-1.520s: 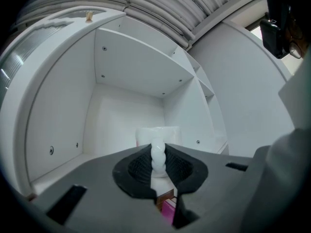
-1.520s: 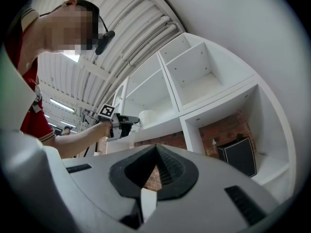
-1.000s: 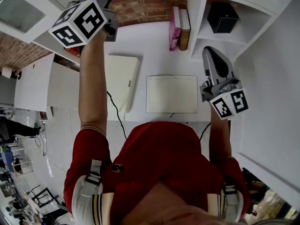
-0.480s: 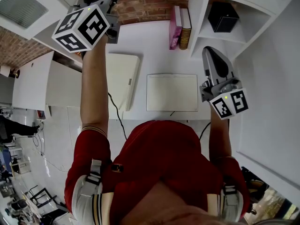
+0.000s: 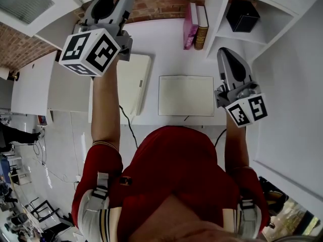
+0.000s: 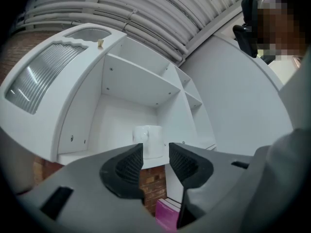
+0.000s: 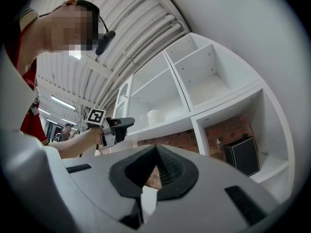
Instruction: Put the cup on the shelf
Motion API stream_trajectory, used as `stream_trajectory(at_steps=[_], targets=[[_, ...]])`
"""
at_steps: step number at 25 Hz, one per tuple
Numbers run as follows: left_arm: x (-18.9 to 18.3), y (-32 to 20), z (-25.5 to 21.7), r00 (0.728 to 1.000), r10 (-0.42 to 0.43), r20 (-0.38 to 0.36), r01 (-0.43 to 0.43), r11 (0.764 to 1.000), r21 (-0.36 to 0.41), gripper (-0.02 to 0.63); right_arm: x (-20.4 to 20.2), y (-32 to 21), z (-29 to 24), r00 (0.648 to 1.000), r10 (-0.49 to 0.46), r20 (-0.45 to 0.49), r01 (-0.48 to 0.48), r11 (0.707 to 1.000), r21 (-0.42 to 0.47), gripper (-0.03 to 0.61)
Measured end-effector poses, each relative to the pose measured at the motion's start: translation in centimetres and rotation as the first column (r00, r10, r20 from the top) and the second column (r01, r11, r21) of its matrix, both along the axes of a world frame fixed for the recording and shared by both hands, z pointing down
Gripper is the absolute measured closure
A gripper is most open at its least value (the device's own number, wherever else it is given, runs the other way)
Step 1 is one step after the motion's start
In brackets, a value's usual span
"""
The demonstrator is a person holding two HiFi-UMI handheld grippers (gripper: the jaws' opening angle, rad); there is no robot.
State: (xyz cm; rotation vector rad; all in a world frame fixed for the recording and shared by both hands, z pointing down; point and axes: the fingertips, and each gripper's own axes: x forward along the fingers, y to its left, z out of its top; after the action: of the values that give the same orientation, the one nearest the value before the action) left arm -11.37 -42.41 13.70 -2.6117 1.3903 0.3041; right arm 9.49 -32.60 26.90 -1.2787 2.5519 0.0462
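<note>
Cup [image 6: 147,142] on white shelf [image 6: 73,155]; left hand-held gripper [image 6: 155,152] just spread, empty; right one [image 7: 156,149] closed

The cup [image 6: 147,142] looks smooth, glazed white ceramic; the shelf [image 6: 141,84] under it is matt white painted board. The left gripper [image 6: 155,148] has matt grey plastic fingers [image 6: 130,165] with ribbed black pads. Rough red brick [image 5: 162,3] at the frame's top backs the smooth white table [image 5: 156,42].

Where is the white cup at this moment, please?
In the left gripper view the cup stands on the white shelf, above the brick wall, just beyond the left gripper, whose jaws have just been opening and hold nothing.
</note>
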Motion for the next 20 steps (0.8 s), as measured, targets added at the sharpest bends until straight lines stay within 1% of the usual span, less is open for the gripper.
stream_trajectory(at_steps=[6, 9, 11, 15, 20], targets=[[1.1, 3.9, 2.9, 0.998, 0.067, -0.006, -0.067, 0.998, -0.001, 0.466, -0.8, 0.7, -0.5, 1.000, -0.007, -0.005, 0.007, 1.000, 0.014, 0.581], [1.7, 5.7, 4.2, 0.995, 0.099, -0.004, -0.099, 0.995, 0.000, 0.482, -1.4, 1.1, -0.8, 1.000, -0.013, -0.010, 0.013, 1.000, 0.022, 0.581], [2.0, 7.0, 5.1, 0.993, 0.117, -0.003, -0.117, 0.993, 0.002, 0.503, -1.9, 1.3, -0.9, 1.000, -0.019, -0.011, 0.020, 0.999, 0.026, 0.581], [2.4, 8.9, 6.8, 0.989, 0.147, -0.003, -0.147, 0.989, -0.001, 0.569, -2.6, 1.8, -0.9, 0.999, -0.031, -0.015, 0.032, 0.999, 0.028, 0.581], [2.1, 10.3, 9.1, 0.987, 0.159, -0.007, -0.160, 0.987, -0.020, 0.601, -3.5, 2.4, -1.1, 0.999, -0.043, -0.019, 0.043, 0.999, 0.030, 0.581]])
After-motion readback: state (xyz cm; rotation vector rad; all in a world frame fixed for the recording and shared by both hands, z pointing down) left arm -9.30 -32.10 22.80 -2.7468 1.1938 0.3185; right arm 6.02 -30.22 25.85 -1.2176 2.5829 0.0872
